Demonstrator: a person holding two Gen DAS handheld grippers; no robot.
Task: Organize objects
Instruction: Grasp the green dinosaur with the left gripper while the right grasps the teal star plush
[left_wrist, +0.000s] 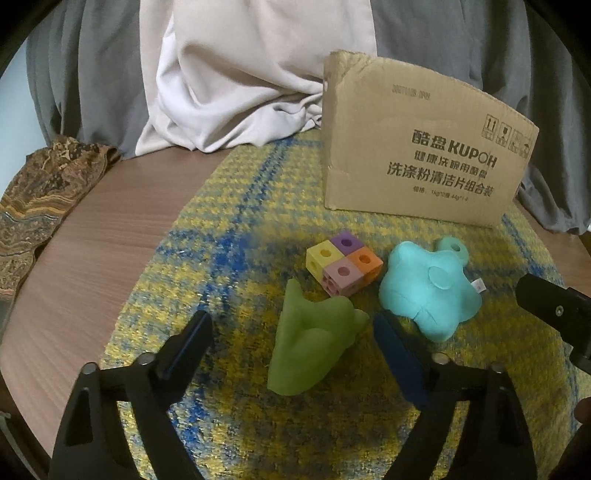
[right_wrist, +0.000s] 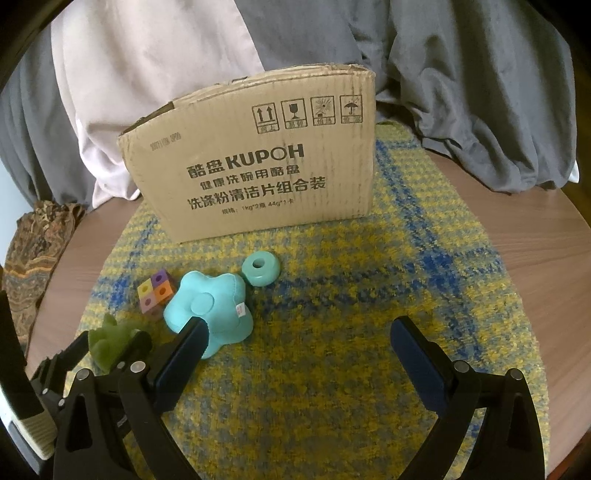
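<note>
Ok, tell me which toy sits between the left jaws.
The green toy. It lies in the open left gripper, while the teal plush and block cube sit beyond.

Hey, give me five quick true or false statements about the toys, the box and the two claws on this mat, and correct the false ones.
1. The left claw is open, with the green toy between its fingers. True.
2. The cardboard box lies flat on its side. False: it stands upright at the back of the mat.
3. The teal ring sits between the box and the teal star plush. True.
4. The right claw grips the star plush. False: it is open and holds nothing.
5. The block cube is one colour. False: yellow, purple, orange and pink.
</note>
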